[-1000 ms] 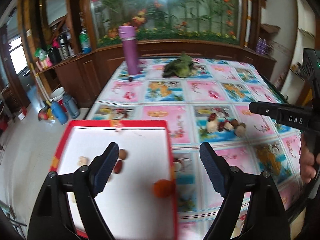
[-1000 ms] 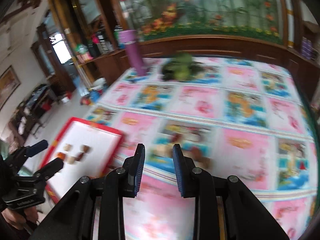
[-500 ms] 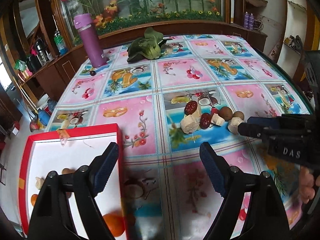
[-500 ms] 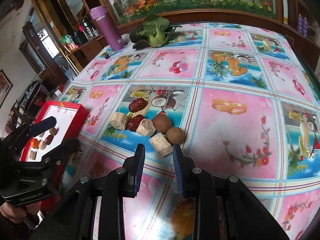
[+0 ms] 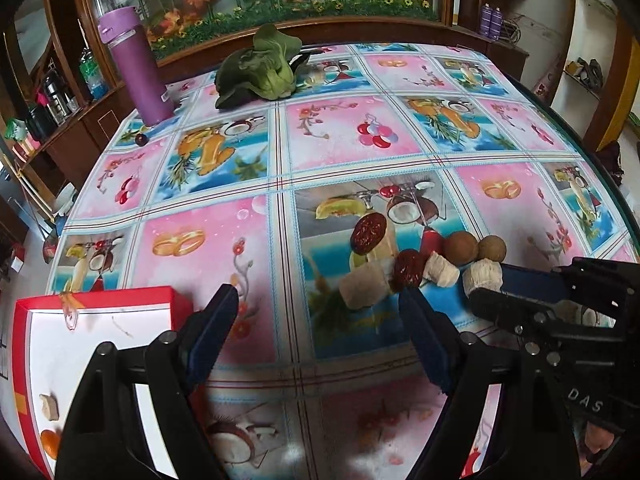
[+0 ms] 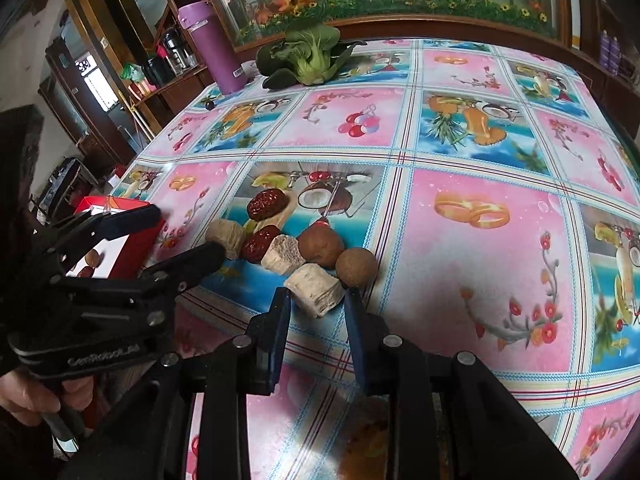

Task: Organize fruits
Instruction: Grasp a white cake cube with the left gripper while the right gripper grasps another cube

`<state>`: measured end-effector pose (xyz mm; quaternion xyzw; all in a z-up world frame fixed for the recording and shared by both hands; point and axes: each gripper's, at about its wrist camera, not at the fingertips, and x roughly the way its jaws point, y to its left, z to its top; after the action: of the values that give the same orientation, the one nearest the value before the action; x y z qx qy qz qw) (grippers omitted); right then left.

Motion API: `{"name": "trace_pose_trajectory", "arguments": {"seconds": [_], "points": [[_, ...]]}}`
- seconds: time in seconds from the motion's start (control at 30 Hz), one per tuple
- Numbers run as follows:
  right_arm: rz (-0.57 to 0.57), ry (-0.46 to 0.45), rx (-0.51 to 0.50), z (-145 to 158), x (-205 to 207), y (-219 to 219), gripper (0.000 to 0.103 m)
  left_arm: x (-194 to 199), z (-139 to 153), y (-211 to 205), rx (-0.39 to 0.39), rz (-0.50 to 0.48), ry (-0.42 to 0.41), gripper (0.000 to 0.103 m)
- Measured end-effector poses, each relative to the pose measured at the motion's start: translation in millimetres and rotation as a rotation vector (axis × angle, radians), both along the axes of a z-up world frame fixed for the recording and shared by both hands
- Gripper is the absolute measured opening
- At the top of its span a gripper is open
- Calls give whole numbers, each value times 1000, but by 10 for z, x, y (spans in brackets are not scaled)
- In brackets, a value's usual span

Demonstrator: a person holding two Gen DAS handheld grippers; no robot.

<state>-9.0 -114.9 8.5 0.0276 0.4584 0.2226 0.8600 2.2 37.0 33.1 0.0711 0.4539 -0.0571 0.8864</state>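
Observation:
A pile of fruits lies mid-table: two red dates [image 5: 368, 234] [image 5: 408, 272], two brown round fruits [image 5: 460, 246], and pale chunks [image 5: 366, 288]. My left gripper [image 5: 320, 336] is open and empty, just short of the pile's left side. It also appears in the right wrist view as the left gripper [image 6: 188, 232]. My right gripper [image 6: 318, 314] is open, with one pale chunk [image 6: 316, 294] right at its fingertips. A red tray [image 5: 100, 294] with a white floor sits at the lower left. It holds a pale piece [image 5: 50, 406] and an orange fruit [image 5: 50, 442].
A purple bottle [image 5: 136, 68] and a leafy green vegetable [image 5: 260, 68] stand at the table's far side, with a small dark fruit [image 5: 141, 140] near the bottle. The table's right edge [image 5: 592, 148] drops off. A hand [image 6: 24, 396] holds the left gripper.
Both grippers have moved in on the fruit pile. The left one swung right, off the tray. The right one came forward until a pale chunk sits at its tips.

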Motion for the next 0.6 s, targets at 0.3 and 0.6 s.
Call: {"name": "trace_pose_trajectory", "arguments": {"seconds": [0.3,0.6], "points": [[-7,9,30,-9,13,-44,20,139,-68,-56,-38,-24,29,62],[4,-11,25,9,10,-19,22,95,-171,-94,-61,-52,53,43]]}}
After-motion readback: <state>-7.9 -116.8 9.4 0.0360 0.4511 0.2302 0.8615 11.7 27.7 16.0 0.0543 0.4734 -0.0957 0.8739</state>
